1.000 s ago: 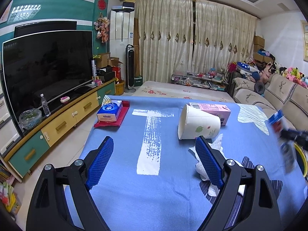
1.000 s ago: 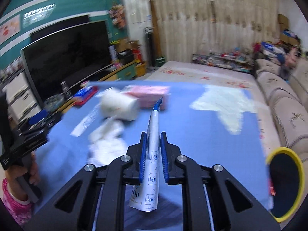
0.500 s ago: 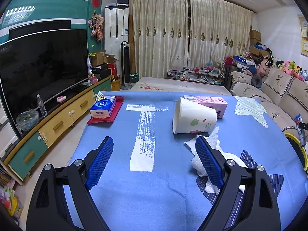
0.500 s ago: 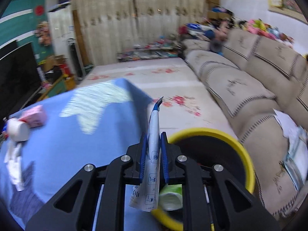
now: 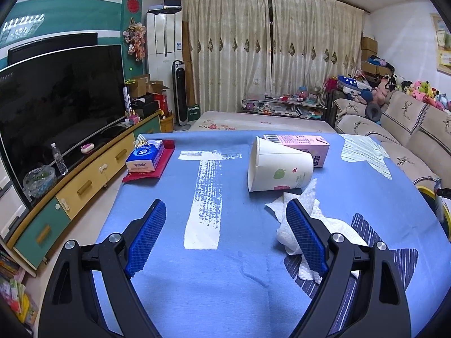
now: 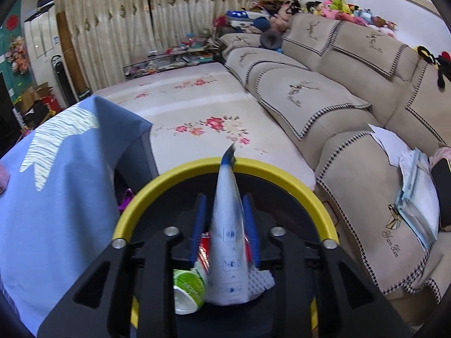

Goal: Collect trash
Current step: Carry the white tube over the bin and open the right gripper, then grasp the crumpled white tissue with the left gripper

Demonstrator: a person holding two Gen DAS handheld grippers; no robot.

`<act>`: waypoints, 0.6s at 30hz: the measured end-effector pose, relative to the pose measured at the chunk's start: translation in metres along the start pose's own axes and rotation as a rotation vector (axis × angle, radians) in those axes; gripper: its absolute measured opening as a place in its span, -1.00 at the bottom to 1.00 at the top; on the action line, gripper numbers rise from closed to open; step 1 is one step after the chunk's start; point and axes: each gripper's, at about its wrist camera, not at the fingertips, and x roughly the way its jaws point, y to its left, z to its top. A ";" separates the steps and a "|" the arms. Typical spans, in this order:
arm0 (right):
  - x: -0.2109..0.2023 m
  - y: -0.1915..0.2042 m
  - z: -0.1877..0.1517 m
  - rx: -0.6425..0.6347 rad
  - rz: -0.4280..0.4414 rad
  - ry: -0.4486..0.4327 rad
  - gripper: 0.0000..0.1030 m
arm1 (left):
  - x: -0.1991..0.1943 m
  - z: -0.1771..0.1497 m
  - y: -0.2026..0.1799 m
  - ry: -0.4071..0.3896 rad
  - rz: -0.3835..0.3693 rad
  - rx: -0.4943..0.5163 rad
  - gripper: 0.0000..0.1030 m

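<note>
My right gripper (image 6: 224,225) hovers over the yellow-rimmed trash bin (image 6: 174,180). Its jaws have parted, and the white and blue wrapper (image 6: 227,242) stands loose between them, above the bin's opening. A green-labelled cup (image 6: 187,287) lies in the bin. My left gripper (image 5: 222,233) is open and empty above the blue tablecloth (image 5: 225,281). Crumpled white tissue (image 5: 304,214) lies by its right finger. A tipped white paper cup (image 5: 279,167) and a pink carton (image 5: 301,143) lie beyond.
A Vinda tissue pack (image 5: 145,156) on a red cloth sits at the table's far left. The TV and its cabinet (image 5: 84,174) run along the left. A beige sofa (image 6: 352,118) stands behind the bin. The bin's rim (image 5: 425,194) shows at the table's right edge.
My right gripper has lowered over the bin and its jaws have opened off the wrapper. The left gripper has barely moved.
</note>
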 end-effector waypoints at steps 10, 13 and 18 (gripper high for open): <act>-0.019 0.023 -0.015 -0.055 0.016 -0.036 -0.33 | -0.002 -0.003 -0.023 0.003 -0.051 0.071 0.76; -0.027 0.030 -0.015 -0.070 0.034 -0.053 -0.31 | 0.000 -0.003 -0.037 0.029 -0.086 0.097 0.76; -0.042 0.039 -0.014 -0.090 0.072 -0.086 -0.20 | 0.010 -0.004 -0.064 0.119 -0.150 0.147 0.77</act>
